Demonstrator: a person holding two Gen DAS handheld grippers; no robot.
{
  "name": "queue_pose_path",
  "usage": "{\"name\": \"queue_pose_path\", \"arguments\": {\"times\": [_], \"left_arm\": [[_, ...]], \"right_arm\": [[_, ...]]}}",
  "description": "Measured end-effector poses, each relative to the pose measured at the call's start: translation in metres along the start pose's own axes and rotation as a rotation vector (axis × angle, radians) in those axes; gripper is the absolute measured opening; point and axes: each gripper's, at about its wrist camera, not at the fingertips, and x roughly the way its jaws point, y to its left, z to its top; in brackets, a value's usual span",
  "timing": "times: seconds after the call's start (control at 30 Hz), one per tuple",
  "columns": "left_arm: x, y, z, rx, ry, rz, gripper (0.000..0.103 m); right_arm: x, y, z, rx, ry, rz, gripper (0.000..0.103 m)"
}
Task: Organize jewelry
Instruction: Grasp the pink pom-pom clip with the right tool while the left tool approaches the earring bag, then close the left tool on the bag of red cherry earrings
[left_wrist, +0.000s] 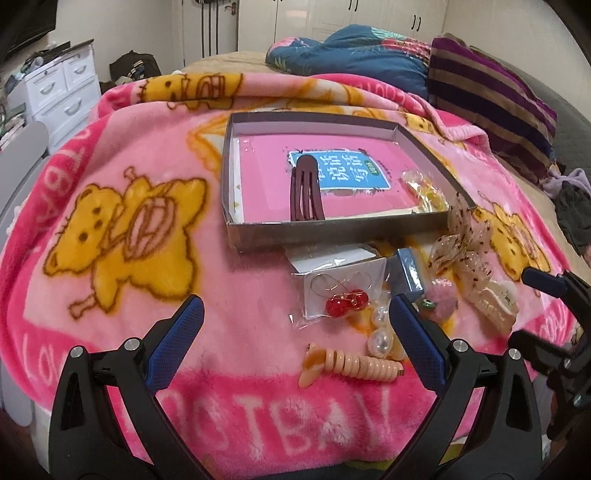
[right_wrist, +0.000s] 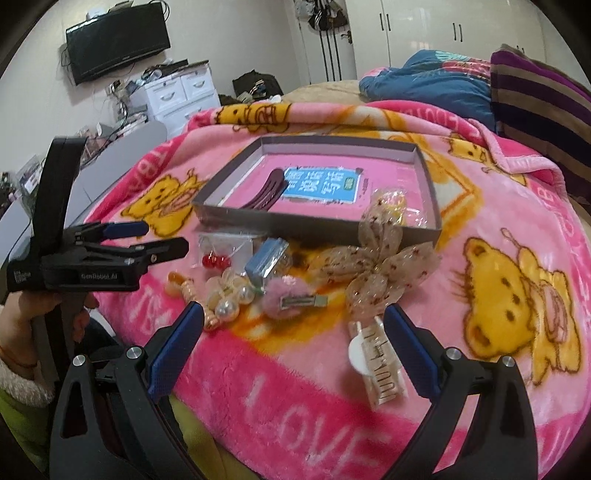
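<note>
Lying on a pink bear-print blanket (left_wrist: 155, 314) over the bed, the jewelry sits in a loose heap just before a shallow grey box (left_wrist: 332, 230): bagged red bead earrings (left_wrist: 345, 304), pearl pieces (left_wrist: 380, 339), a peach spiral hair clip (left_wrist: 354, 365), a pink pompom clip (right_wrist: 291, 297), a spotted gauze bow (right_wrist: 376, 269) and a clear claw clip (right_wrist: 376, 363). Inside the box lie a maroon hair clip (left_wrist: 306, 190) and a crinkled yellow packet (left_wrist: 424, 192). The blanket reads "LOVE". Left gripper (left_wrist: 295, 325) and right gripper (right_wrist: 293, 332) hover with jaws wide apart, holding nothing.
</note>
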Motion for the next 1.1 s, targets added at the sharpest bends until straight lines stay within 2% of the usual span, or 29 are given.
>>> {"name": "queue_pose_path", "arguments": {"times": [0.17, 0.5, 0.63, 0.87, 0.9, 1.03, 1.07, 1.1], "left_arm": [[0.01, 0.005, -0.003, -0.024, 0.025, -0.027, 0.094], [0.03, 0.013, -0.004, -0.098, 0.067, -0.143, 0.094], [0.039, 0.013, -0.003, -0.133, 0.088, -0.19, 0.094], [0.053, 0.008, 0.004, -0.145, 0.117, -0.225, 0.093], [0.055, 0.007, 0.005, -0.144, 0.12, -0.227, 0.092], [0.066, -0.003, 0.01, -0.125, 0.143, -0.222, 0.09], [0.067, -0.004, 0.01, -0.119, 0.144, -0.219, 0.088], [0.068, -0.006, 0.011, -0.113, 0.144, -0.214, 0.082]], "right_arm": [[0.011, 0.005, -0.005, -0.031, 0.024, 0.008, 0.097], [0.049, 0.011, -0.008, -0.082, 0.095, 0.012, 0.068], [0.061, 0.011, -0.003, -0.108, 0.094, -0.01, 0.064], [0.077, 0.009, 0.001, -0.137, 0.1, -0.027, 0.048], [0.077, 0.009, 0.001, -0.135, 0.097, -0.026, 0.037], [0.071, -0.003, 0.001, -0.097, 0.073, -0.009, 0.028], [0.069, -0.005, 0.001, -0.084, 0.068, -0.004, 0.027], [0.067, -0.008, 0.002, -0.073, 0.062, -0.001, 0.026]]}}
